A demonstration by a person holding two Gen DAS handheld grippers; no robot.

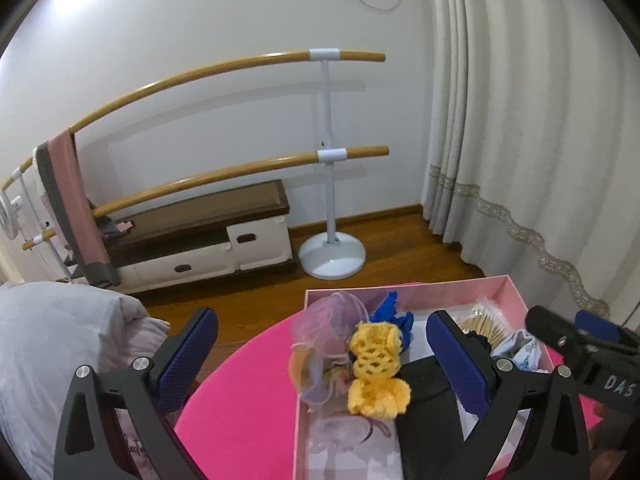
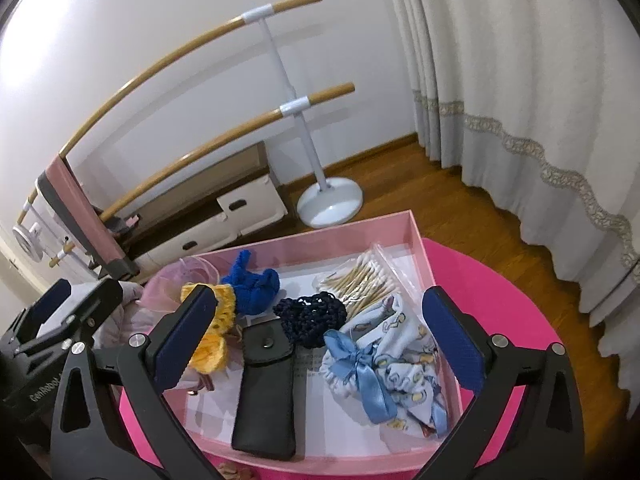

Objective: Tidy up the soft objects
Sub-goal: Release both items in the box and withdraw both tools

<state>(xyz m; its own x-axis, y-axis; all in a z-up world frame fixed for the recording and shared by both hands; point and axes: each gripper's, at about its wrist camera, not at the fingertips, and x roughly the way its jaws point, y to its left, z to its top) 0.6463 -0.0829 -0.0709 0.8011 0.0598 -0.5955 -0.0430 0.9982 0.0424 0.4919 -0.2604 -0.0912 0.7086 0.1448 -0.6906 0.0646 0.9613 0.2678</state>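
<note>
- The left hand-held gripper (image 1: pixel 320 350) is spread wide and grasps nothing. It hovers over the left end of the pink box (image 1: pixel 404 289), its right finger above a black case and its left finger out over the hot-pink tabletop (image 1: pixel 240 392).
- At the box's left wall lies a sheer lilac organza piece (image 1: pixel 320 332), gauzy and crumpled, which would snag or slip rather than pinch cleanly.
- Just right of it, touching, is the yellow crochet piece (image 1: pixel 376 368), open-mesh, springy and thick enough for the pads to bite.
- Behind that sits a blue knitted piece (image 2: pixel 250 286), dense and lumpy.
- The black case (image 2: pixel 266 384) lies flat on the box floor, smooth, stiff and closed with a snap, so I judge it no soft item.
- A dark navy crochet net (image 2: pixel 312 316) lies bunched beside the case's top.
- A clear bag of cotton swabs (image 2: pixel 360 284) sits toward the far right corner, slick and crinkly.
- The printed white cloth with a blue satin ribbon (image 2: pixel 384 360) fills the near right, and the ribbon would slide under the pads.
- The right hand-held gripper (image 2: pixel 320 344) is likewise fully released and empty, straddling the box from the yellow crochet to the right wall.
- My reading is that both are choosing a pick. It would go best to lower onto a bulky fold, close on one fabric only, and keep clear of the case and the box wall.
</note>
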